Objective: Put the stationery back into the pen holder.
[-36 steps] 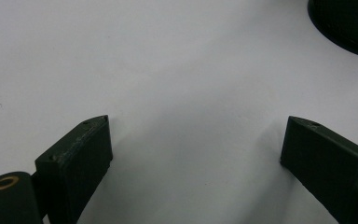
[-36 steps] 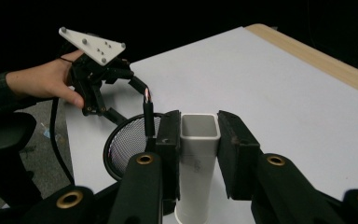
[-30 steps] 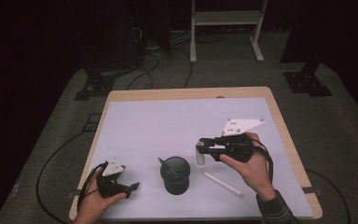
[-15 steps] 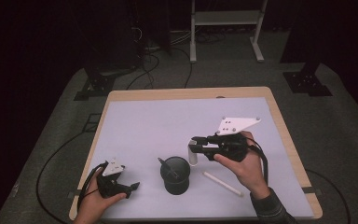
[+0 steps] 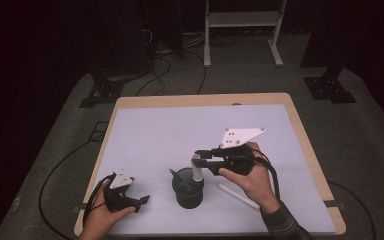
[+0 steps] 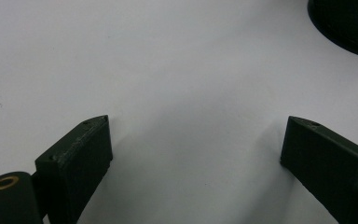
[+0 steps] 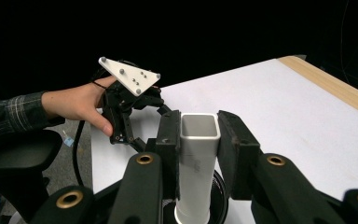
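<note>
Moved: right hand-held gripper (image 5: 200, 152) has carried its white tube (image 5: 197, 169) left, over the black cup (image 5: 188, 188) | I pinch tube upright, lower end at cup mouth | left hand-held gripper (image 5: 142, 200) spread, idle | left: release, then second tube (image 5: 238, 195) on desk (image 5: 150, 135)

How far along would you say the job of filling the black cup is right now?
Done: one dark item already stands in the black cup. In hand: the right claw is shut on a white tube, upright above the cup. Left: lowering it in, then the white stick lying on the table. The left claw rests open.
</note>
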A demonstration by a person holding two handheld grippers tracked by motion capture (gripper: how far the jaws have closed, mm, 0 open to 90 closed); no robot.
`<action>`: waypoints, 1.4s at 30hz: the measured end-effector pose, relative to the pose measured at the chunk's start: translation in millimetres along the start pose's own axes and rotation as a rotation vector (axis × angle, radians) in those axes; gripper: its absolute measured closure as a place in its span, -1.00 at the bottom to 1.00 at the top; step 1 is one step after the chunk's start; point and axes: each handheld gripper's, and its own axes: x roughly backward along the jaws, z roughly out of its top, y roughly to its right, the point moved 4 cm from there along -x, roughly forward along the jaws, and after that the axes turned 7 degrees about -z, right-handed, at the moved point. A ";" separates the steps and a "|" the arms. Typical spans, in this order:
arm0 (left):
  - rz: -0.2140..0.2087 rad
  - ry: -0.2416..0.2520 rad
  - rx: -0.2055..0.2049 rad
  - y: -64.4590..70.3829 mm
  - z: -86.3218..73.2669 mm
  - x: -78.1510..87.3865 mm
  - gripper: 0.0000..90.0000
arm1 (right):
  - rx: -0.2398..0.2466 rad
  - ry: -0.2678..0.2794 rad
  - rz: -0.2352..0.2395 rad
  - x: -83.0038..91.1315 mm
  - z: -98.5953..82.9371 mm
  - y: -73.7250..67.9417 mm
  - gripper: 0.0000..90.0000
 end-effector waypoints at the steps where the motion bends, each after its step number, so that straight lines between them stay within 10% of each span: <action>1: 0.000 0.000 -0.001 0.0 0.0 0.0 -0.83 | -0.005 -0.003 0.002 -1.6 -0.2 -0.6 0.56; 42: 0.000 0.005 0.005 0.4 0.1 -0.3 -0.83 | 0.026 -0.077 0.011 -40.0 -25.6 1.5 0.56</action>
